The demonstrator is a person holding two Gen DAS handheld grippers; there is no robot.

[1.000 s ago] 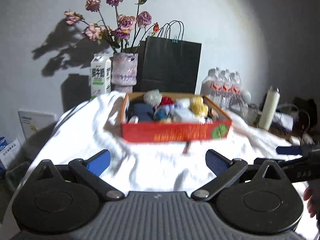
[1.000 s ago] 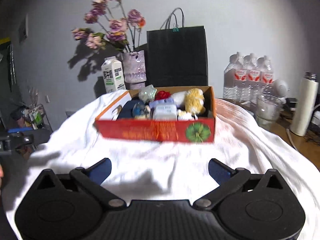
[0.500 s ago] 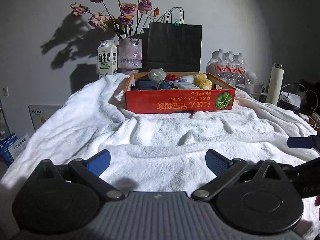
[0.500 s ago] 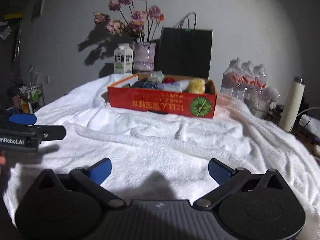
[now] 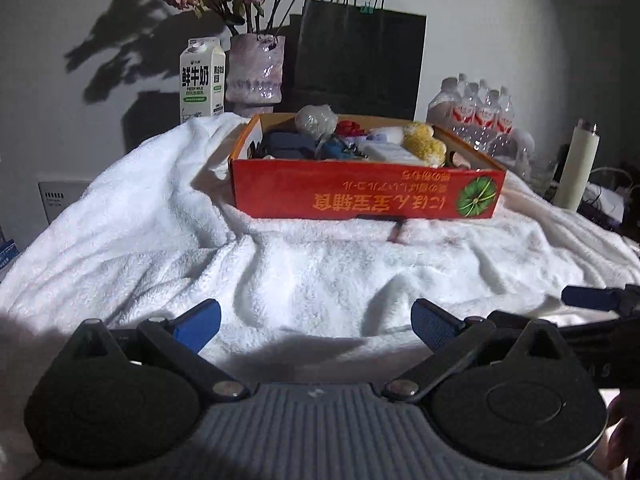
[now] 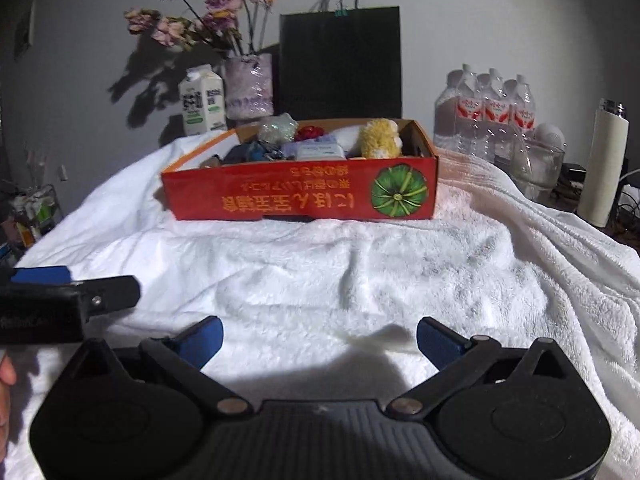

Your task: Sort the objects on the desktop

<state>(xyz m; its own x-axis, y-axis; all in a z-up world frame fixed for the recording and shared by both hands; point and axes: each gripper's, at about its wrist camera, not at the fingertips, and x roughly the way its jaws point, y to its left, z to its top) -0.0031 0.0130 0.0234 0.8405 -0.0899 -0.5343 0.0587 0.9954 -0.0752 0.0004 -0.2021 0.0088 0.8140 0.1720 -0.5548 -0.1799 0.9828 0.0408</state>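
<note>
A red cardboard box [image 5: 368, 194] [image 6: 300, 196] sits on a white fluffy towel [image 5: 304, 272] [image 6: 328, 272], well ahead of both grippers. Inside it lie a yellow plush toy [image 5: 424, 144] [image 6: 378, 138], a crinkled clear wrapper ball [image 5: 316, 120], a red item [image 5: 352, 127], dark blue cloth [image 5: 288, 145] and a pale packet [image 6: 320, 150]. My left gripper [image 5: 316, 322] is open above the towel with nothing between its fingers. My right gripper [image 6: 320, 340] is open too, likewise holding nothing. Each gripper shows at the edge of the other's view.
Behind the box stand a milk carton [image 5: 202, 78], a vase of dried roses [image 5: 256, 68] and a black paper bag [image 5: 356, 60]. Bottled water [image 6: 486, 114], a glass cup [image 6: 538, 168] and a white flask [image 6: 602, 160] stand at the right.
Both grippers pulled back from the box and then came a little closer again; the view steadied. Both stay open and hold nothing throughout.
</note>
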